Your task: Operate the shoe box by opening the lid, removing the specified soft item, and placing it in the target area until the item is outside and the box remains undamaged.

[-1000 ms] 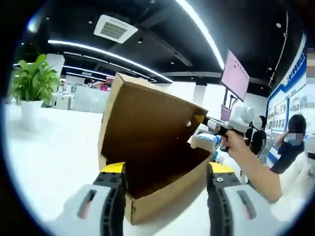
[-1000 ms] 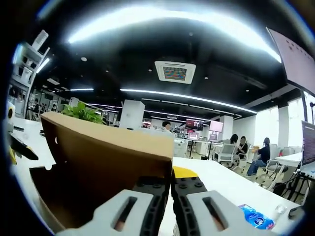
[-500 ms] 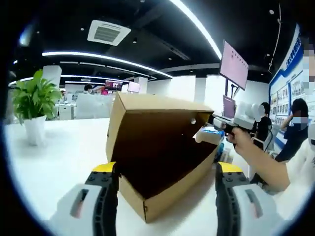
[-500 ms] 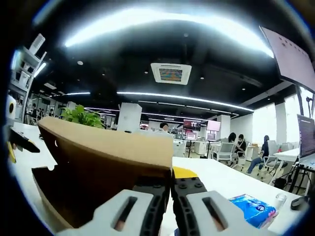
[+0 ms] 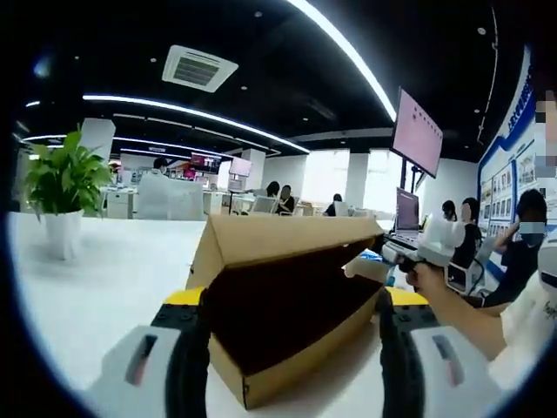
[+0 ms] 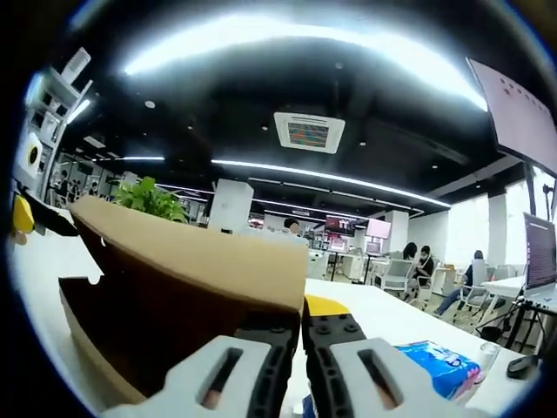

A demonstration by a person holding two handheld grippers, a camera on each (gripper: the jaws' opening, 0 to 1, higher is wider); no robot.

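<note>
Your right gripper (image 6: pixel 302 344) is clenched on the near edge of the shoe box lid (image 6: pixel 200 252), low centre of the right gripper view, holding it partly raised. In the left gripper view the shoe box (image 5: pixel 287 326) sits on the white bench (image 5: pixel 104 279) at lower centre, its long axis running from lower left up toward the right. Your left gripper (image 5: pixel 291 326) is spread wide, one jaw either side of the box's near corner, grasping nothing. The dark interior hides the soft item. The box mouth faces the left gripper, so that one is likely better placed to reach in.
</note>
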